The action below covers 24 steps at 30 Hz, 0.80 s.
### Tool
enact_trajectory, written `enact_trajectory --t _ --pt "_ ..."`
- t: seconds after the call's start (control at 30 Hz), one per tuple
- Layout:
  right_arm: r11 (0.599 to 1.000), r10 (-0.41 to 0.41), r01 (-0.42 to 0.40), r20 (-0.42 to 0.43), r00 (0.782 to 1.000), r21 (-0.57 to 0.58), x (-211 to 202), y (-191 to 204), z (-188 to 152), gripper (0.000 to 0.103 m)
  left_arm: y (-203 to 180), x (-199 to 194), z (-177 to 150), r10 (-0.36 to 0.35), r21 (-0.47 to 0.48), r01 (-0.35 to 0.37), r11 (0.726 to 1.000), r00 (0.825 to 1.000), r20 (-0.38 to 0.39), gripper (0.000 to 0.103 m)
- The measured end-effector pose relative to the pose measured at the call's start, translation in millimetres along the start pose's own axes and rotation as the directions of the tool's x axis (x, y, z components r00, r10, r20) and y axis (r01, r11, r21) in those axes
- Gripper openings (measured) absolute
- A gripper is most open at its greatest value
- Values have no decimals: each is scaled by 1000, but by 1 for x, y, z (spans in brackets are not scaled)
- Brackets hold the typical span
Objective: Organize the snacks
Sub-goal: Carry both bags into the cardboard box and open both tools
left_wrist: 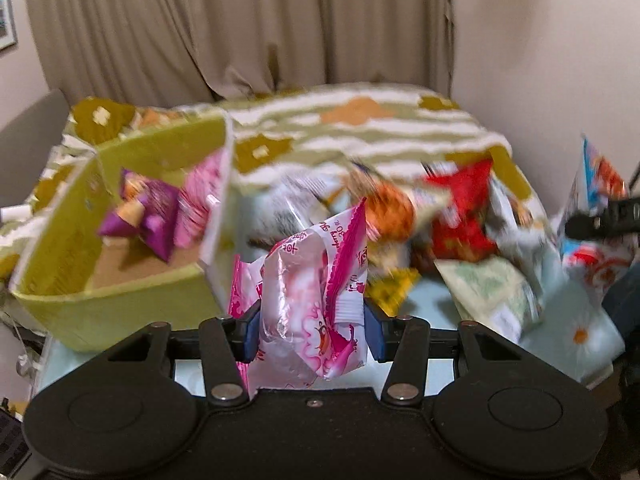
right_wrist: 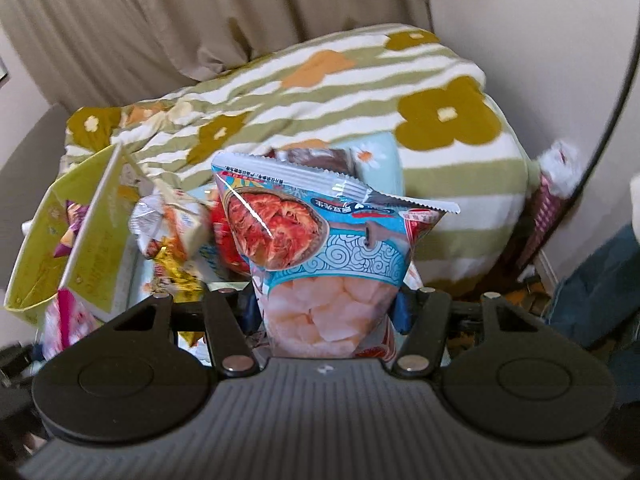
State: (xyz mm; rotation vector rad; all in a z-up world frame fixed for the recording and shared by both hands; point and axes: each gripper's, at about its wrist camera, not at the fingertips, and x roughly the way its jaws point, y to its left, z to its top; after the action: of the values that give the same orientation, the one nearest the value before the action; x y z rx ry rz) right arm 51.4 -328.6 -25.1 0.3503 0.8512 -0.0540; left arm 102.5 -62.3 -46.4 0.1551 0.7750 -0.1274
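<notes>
A: Beige curtain (left_wrist: 240,20) hangs behind a bed quilt (left_wrist: 360,128) w/ olive flowers and stripes. Green box (left_wrist: 120,292) stands front-left of the quilt, purple packet (left_wrist: 148,216) and a pink one inside.

B: And the hand-held grippers?

A: Left hand-held gripper (left_wrist: 312,320) clenched on a pink-and-white snack packet (left_wrist: 308,304), held up just right of the box, blue pads pressing both sides.

B: Right one?

A: Right hand-held gripper (right_wrist: 326,308) grasps a blue shrimp-chip bag (right_wrist: 320,240) upright, well right of the box, pads on both sides.

B: Rest of the snacks?

A: Loose pile (left_wrist: 440,220) right of the box: red, orange, yellow, pale-green packs, too blurred to read.
</notes>
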Motion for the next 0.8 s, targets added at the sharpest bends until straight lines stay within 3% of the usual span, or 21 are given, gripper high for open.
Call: enact_trajectory --t 0.37,0.8 --pt "987 104 -99 38 994 -124 0 99 17 74 90 -10 42 78 -62 -72 995 992 101 54" --pt "951 243 -235 18 970 -199 41 265 42 74 206 42 69 98 -52 -96 994 994 45 54"
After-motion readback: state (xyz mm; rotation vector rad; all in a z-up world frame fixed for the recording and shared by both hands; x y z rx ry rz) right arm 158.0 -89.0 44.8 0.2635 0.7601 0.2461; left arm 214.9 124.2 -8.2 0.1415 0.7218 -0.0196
